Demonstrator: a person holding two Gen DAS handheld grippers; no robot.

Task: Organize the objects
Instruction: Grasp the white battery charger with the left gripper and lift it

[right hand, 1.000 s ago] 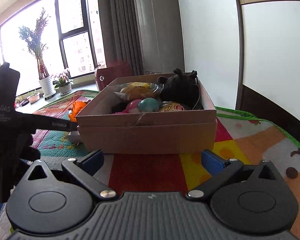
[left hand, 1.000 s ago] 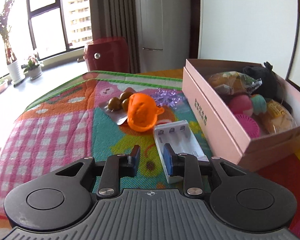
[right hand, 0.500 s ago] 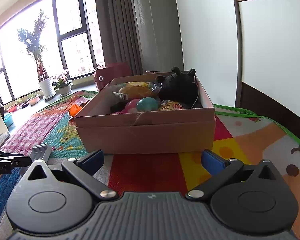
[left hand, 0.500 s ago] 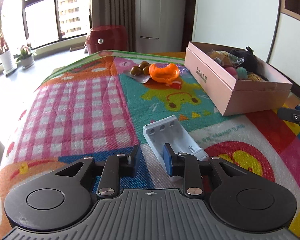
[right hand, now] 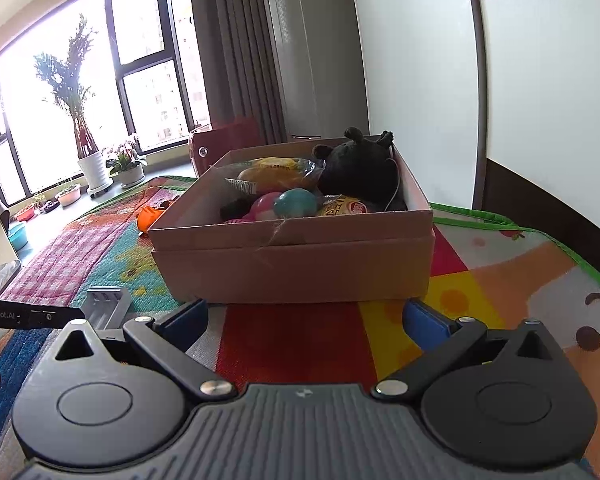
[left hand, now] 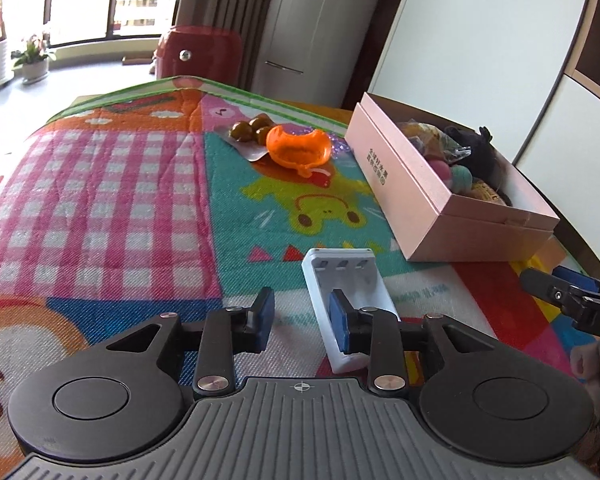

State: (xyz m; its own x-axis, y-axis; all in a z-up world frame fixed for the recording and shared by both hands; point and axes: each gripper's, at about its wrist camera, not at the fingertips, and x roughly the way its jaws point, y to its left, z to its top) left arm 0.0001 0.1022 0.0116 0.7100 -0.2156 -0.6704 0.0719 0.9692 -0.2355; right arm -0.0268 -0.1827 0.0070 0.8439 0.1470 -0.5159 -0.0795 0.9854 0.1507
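A white battery charger (left hand: pixel 346 280) lies on the colourful mat, also in the right wrist view (right hand: pixel 108 306). My left gripper (left hand: pixel 302 316) is open; its right finger pad (left hand: pixel 338 320) overlaps the charger's near end, whether touching I cannot tell. A pink box (left hand: pixel 400 184) holds a black plush, balls and snack bags; it shows in the right wrist view (right hand: pixel 292 264). My right gripper (right hand: pixel 306 316) is open and empty just before the box. An orange toy (left hand: pixel 298 148) and brown balls on a packet (left hand: pixel 250 132) lie farther back.
The mat (left hand: pixel 100 200) covers a table that ends at a green border at the far side. A red stool (left hand: pixel 198 52) stands beyond it. The right gripper's finger (left hand: pixel 564 292) shows at the right edge of the left wrist view. Potted plants (right hand: pixel 92 160) stand by the window.
My left gripper pulled back from the box area with the charger, then its jaws opened wider and the charger now rests on the mat. The right gripper has barely moved.
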